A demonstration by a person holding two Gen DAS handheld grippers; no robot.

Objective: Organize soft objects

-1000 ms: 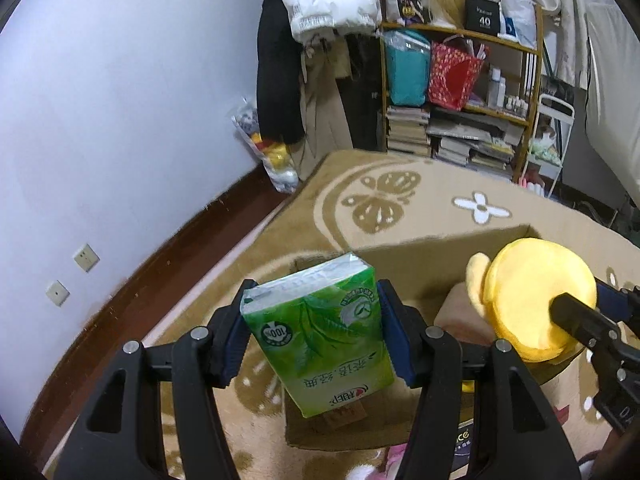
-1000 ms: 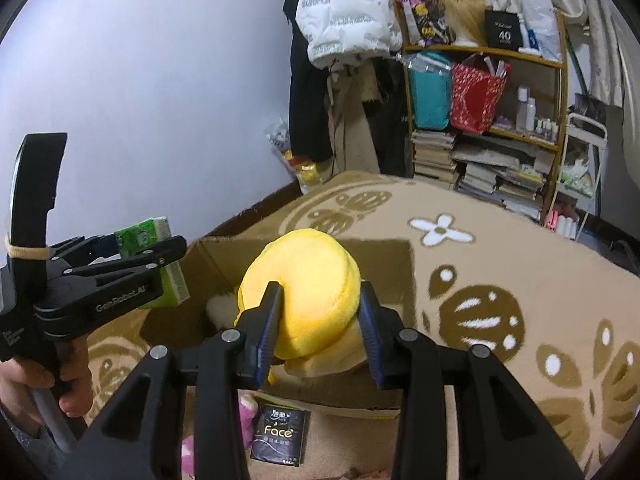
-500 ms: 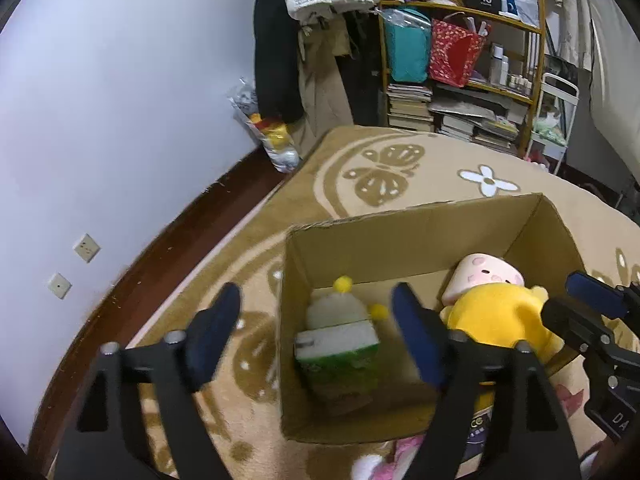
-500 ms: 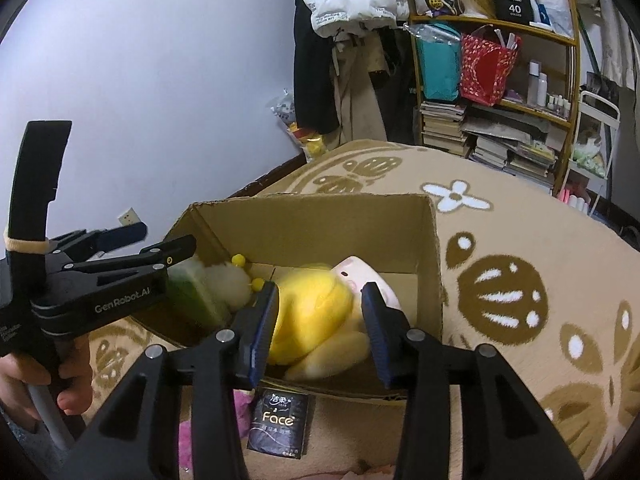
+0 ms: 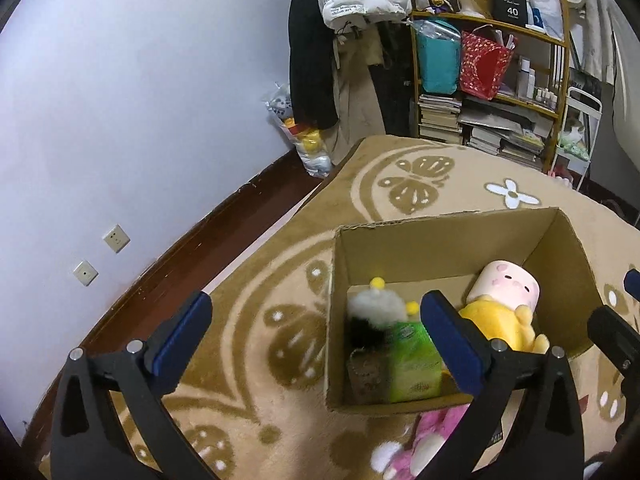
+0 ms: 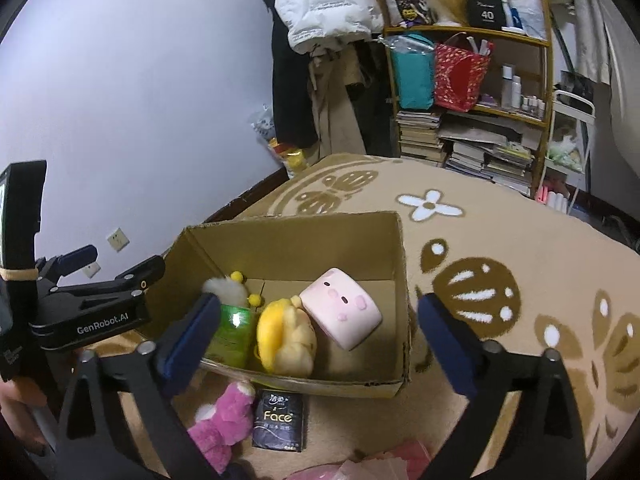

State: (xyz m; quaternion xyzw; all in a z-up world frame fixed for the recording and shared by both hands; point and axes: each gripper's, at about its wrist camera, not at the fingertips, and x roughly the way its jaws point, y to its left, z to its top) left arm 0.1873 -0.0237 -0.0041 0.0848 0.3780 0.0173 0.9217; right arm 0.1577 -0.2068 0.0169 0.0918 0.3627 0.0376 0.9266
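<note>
Both grippers spread wide, holding nothing: left gripper [image 5: 316, 320] over the box [image 6: 296, 236] left wall, right gripper [image 6: 320, 320] above its middle. Tissue pack [image 6: 232, 336], yellow plush [image 6: 284, 340], pink plush [image 6: 340, 312] lie inside.

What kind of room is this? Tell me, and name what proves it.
Probably a lived-in bedroom or spare room at home: a patterned carpet, a shelf crammed with books and bags, and coats hanging by the wall.
</note>
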